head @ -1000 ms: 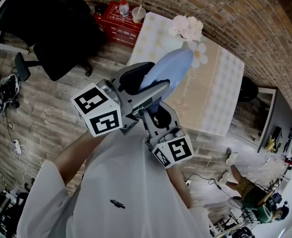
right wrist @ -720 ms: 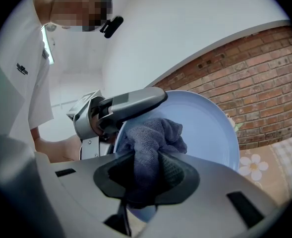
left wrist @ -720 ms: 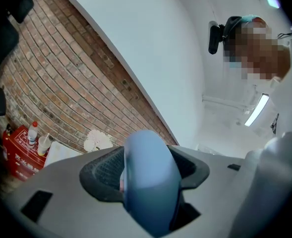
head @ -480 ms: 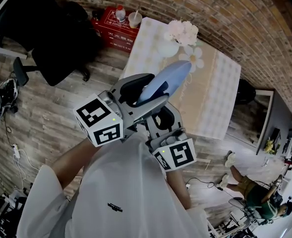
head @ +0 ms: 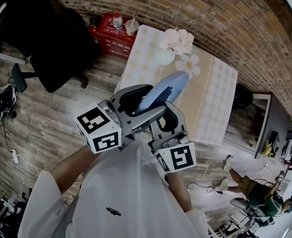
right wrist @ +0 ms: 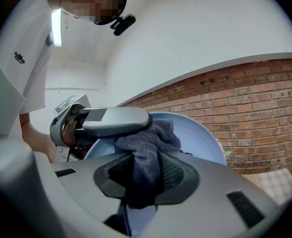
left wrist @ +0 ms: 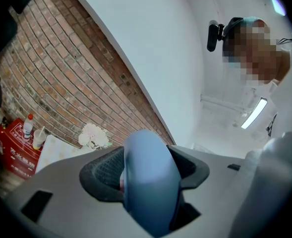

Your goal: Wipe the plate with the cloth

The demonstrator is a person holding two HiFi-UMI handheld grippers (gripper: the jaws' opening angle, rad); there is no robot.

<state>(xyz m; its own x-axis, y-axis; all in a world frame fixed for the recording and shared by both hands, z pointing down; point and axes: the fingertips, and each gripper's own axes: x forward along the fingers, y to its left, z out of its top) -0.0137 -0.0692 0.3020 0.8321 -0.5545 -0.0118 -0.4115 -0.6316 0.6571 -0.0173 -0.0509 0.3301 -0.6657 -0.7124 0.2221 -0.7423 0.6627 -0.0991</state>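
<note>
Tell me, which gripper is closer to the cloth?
Right. The right gripper is shut on the cloth, against the plate. The left gripper clamps the plate's rim, just beside the cloth.

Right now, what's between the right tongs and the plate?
The cloth: the right tongs grip it, bunched against the plate. The right gripper view shows it.

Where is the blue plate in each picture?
Head view: the plate is in the middle, tilted on edge.
Left gripper view: the plate is bottom middle, edge-on between the jaws.
Right gripper view: the plate is in the middle, behind the cloth.
Shared landmark: the brick wall.
</note>
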